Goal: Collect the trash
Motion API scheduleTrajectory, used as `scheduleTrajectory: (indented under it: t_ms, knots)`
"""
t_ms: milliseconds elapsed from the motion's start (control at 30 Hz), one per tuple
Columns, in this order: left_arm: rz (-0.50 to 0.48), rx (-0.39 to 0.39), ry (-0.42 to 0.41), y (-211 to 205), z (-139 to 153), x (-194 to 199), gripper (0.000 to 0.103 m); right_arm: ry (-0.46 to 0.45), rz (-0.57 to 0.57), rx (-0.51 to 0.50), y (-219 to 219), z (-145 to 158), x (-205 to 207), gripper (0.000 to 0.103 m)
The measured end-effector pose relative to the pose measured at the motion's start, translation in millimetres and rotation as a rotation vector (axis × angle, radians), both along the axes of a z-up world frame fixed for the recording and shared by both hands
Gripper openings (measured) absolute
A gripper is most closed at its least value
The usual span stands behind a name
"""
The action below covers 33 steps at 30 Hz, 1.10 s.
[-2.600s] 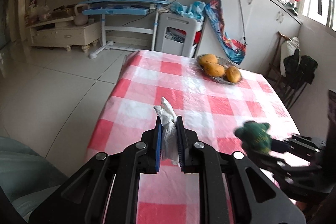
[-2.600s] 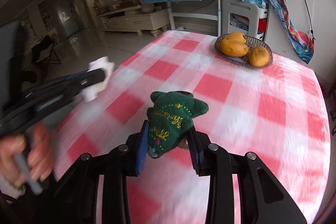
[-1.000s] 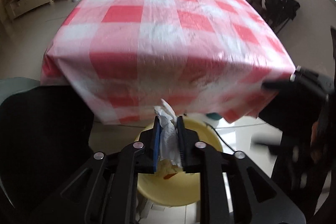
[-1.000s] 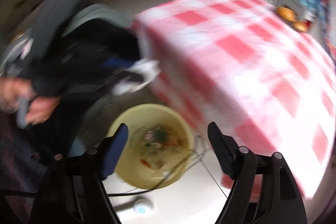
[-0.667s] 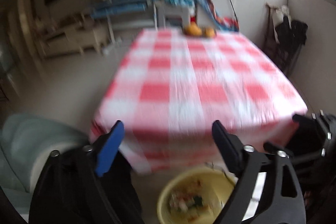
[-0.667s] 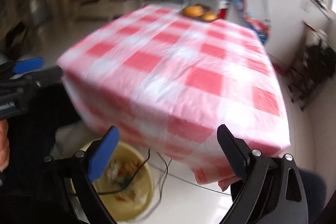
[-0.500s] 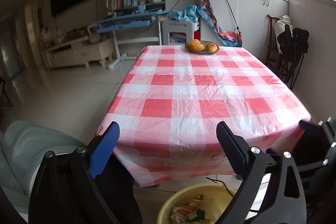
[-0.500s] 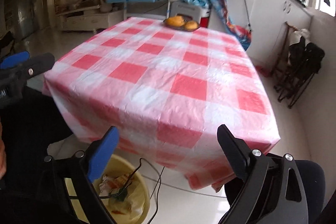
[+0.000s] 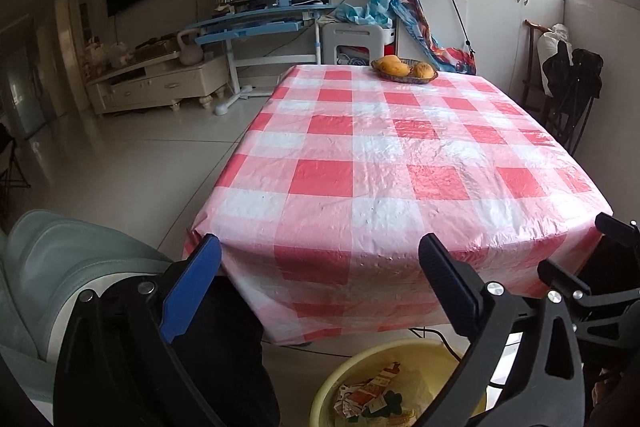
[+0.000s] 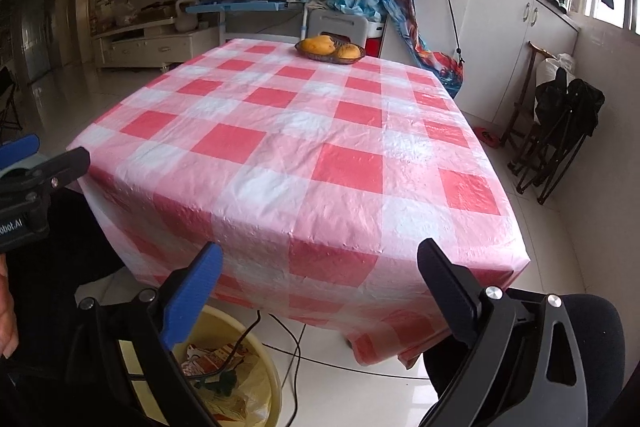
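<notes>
- Table (image 9: 400, 155) under a red-and-white checked cloth fills both views. Its top is bare of litter; only a fruit basket (image 9: 404, 70) sits at the far end.
- Yellow bin (image 9: 340, 383) on the floor just beyond the table's near edge, below both grippers. Trash (image 9: 372, 397) lies inside: printed wrappers, crumpled paper, a dark green scrap.
- Judgement: collecting looks done or nearly so. No loose trash shows on the table or the visible floor; what hides under the cloth overhang cannot be told.
- Left gripper (image 9: 320, 267): jaws spread wide and opening, nothing between them, aimed over the table edge.
- Right gripper (image 10: 320, 269): jaws likewise wide and opening, empty; bin at lower left in its view.
- Around: pale green chair (image 9: 60, 259) at left, blue desk (image 9: 256, 23) and white cabinets (image 9: 500, 23) behind, folded dark chair (image 9: 572, 83) by the wall at right.
- In the way: a thin black cable (image 10: 296, 347) trails across the floor and over the bin rim, and could snag a low reach.
</notes>
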State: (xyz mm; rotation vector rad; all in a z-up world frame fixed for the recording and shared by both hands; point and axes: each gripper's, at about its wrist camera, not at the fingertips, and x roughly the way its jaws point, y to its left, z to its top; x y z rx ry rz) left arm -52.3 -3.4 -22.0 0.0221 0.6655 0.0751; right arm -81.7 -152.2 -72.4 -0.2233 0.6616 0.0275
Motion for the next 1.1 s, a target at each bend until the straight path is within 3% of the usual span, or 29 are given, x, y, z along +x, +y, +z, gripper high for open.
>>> scheduleTrajectory:
  t_ms: [500,1100]
  knots:
    - [0.056,-0.058,-0.012,11,1,2,0.096,-0.004,0.006,-0.026,4,-1,-3,0.093]
    - [0.064,-0.054,-0.011,12,-1,3,0.096,0.006,0.016,-0.037,8,-4,-1,0.093]
